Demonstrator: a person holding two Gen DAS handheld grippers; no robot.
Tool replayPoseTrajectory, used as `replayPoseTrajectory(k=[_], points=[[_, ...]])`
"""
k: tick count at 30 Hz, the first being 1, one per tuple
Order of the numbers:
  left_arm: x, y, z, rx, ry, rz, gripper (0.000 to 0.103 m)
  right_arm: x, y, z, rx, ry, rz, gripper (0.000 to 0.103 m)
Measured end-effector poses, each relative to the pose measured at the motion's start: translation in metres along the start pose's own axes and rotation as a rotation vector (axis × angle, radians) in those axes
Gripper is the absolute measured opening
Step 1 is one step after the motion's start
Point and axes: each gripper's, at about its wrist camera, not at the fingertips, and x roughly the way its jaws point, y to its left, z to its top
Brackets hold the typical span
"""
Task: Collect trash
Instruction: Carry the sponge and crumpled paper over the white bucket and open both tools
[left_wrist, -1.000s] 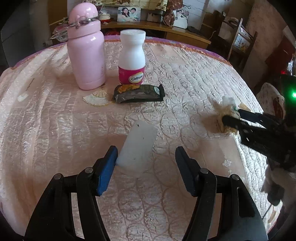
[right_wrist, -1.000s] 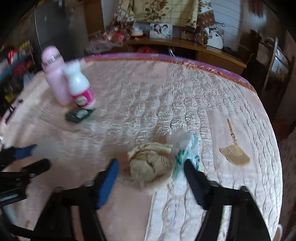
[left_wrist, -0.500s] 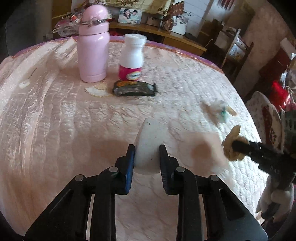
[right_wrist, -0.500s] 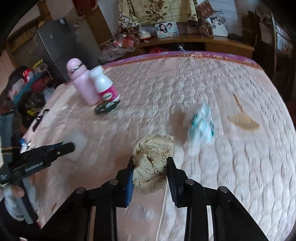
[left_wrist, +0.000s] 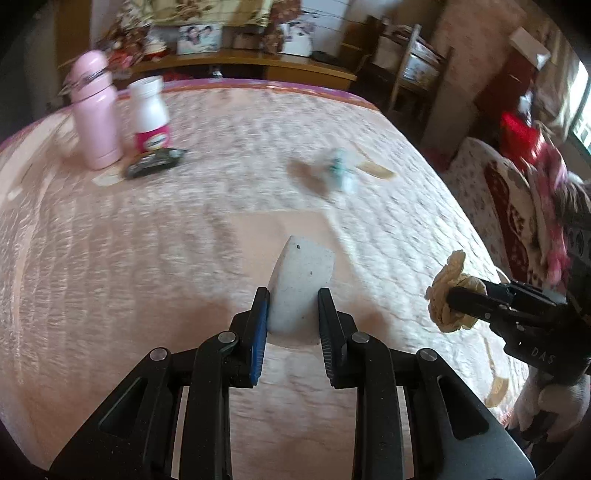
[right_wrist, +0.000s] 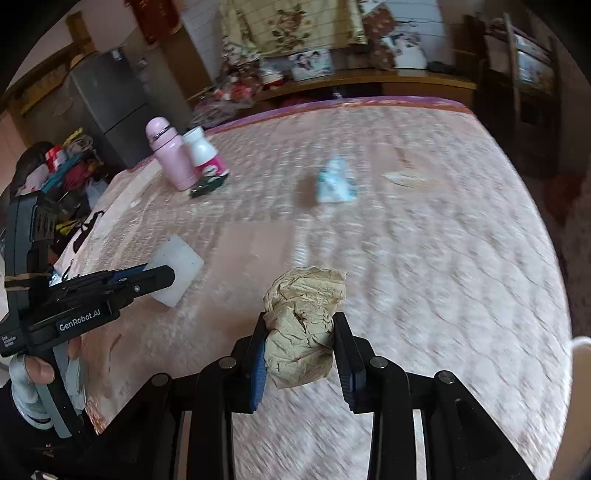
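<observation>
now that both claws have closed, my left claw (left_wrist: 291, 317) pinches the white foam piece (left_wrist: 303, 284) and my right claw (right_wrist: 300, 350) grips the crumpled beige paper (right_wrist: 303, 325), both lifted off the bed (left_wrist: 147, 240). two pieces are collected; the blue-white wrapper (right_wrist: 336, 181) remains far out.

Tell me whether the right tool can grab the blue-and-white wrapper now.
Probably not: the right tool is shut on the crumpled paper, though the path to the blue-and-white wrapper looks free.
</observation>
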Motion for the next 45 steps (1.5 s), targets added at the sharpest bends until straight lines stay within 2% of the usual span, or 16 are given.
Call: replayPoseTrajectory(k=[14, 27, 36, 45], points=[[0.01, -0.112, -0.013, 0.147, 0.001, -0.061, 0.023, -0.065, -0.071, -0.049, 0.107, -0.033, -0.125, 0.031], [0.027, -0.21, -0.02, 0.271, 0.034, -0.173, 0.023, -0.122, -0.137, -0.086, 0.195, -0.064, -0.26, 0.031], [0.042, -0.276, -0.022, 0.343, 0.066, -0.254, 0.023, -0.147, -0.181, -0.113, 0.271, -0.068, -0.331, 0.031], [0.059, -0.318, -0.023, 0.353, 0.113, -0.333, 0.023, -0.159, -0.221, -0.135, 0.341, -0.055, -0.393, 0.031]])
